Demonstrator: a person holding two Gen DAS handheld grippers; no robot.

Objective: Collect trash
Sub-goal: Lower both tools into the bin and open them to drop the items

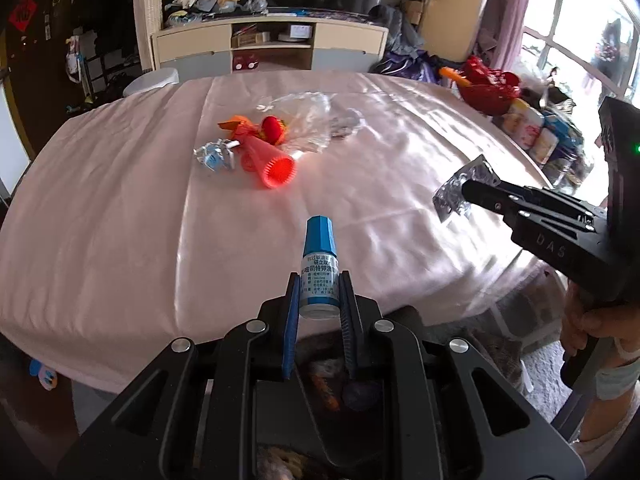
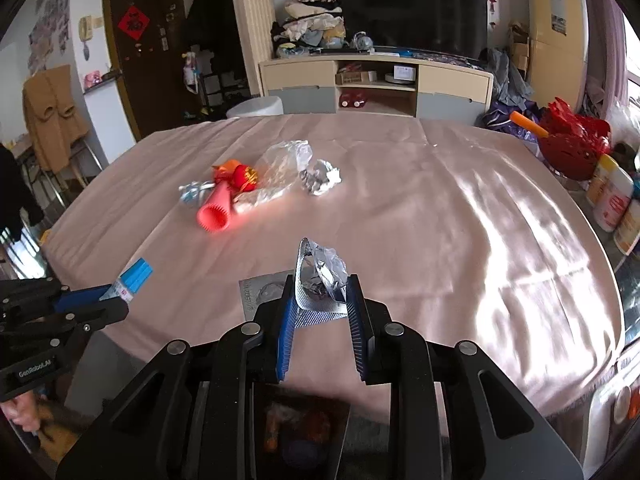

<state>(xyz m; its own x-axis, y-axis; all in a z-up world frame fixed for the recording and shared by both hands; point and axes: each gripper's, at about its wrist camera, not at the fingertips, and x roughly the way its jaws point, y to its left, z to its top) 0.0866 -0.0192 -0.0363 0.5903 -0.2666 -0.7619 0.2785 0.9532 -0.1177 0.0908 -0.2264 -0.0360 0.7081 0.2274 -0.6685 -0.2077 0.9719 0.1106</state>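
Note:
My left gripper [image 1: 319, 280] is shut on a small blue-capped bottle [image 1: 319, 264] with a printed label, held above the near edge of the pink-clothed table [image 1: 120, 208]. My right gripper [image 2: 320, 286] is shut on a crumpled silver blister pack [image 2: 320, 276]. In the left wrist view that same blister pack [image 1: 460, 194] juts from the right gripper [image 1: 470, 192] at the right. The right wrist view shows the left gripper [image 2: 114, 300] with the bottle [image 2: 134, 276] at the lower left. More trash lies mid-table: an orange-red cone [image 1: 268, 160], a clear plastic bag [image 1: 308, 120], crumpled foil [image 2: 322, 176].
A TV cabinet [image 2: 376, 84] with a dark screen stands behind the table. Red bags and tins [image 1: 532, 128] crowd the floor on the right by the window. A white bin [image 2: 256, 106] sits at the table's far left. A hand [image 1: 588, 320] grips the right tool.

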